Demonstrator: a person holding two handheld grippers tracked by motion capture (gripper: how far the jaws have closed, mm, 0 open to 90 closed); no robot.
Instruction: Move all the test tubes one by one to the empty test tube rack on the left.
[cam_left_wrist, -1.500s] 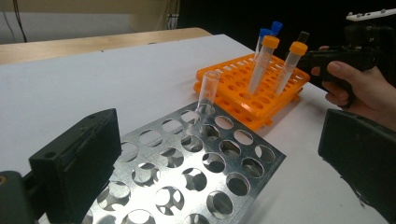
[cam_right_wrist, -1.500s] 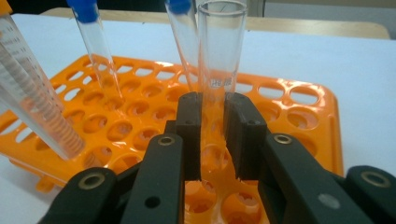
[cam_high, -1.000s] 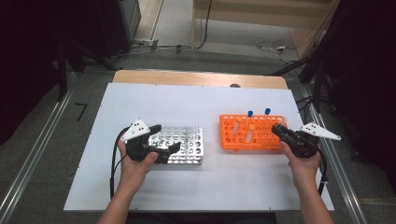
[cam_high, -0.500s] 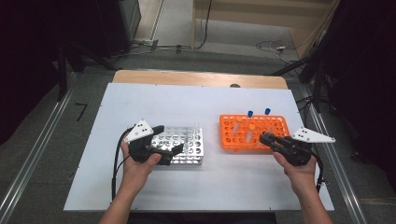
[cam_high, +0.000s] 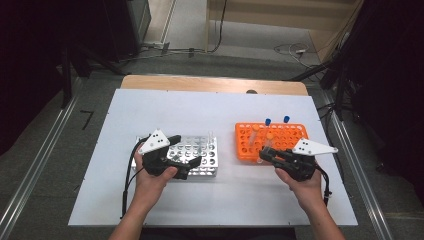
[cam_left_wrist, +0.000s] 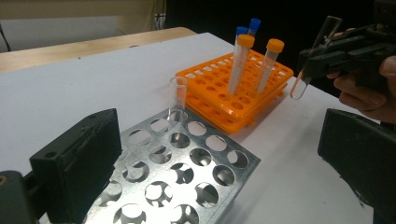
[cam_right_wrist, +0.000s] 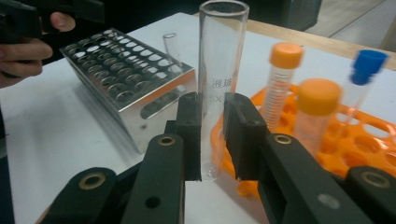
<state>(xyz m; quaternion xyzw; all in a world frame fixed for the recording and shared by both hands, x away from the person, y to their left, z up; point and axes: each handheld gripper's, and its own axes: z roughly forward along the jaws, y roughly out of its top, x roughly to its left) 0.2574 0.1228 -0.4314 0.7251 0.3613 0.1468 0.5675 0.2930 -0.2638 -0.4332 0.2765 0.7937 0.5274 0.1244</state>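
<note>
Clear glass tube (cam_right_wrist: 218, 88) upright, clamped between the right gripper (cam_right_wrist: 212, 135) pads, off the desk (cam_high: 210, 110) at 7 o'clock of the orange rack (cam_high: 280, 134), tube base cut off behind the pads, left gripper (cam_left_wrist: 219, 163) spread wide over the metal rack (cam_high: 200, 150), grasping nothing.

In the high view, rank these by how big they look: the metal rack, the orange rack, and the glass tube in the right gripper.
1. metal rack and orange rack: alike, too close to rank.
2. glass tube, by far the smallest, clamped in the right gripper.
</note>
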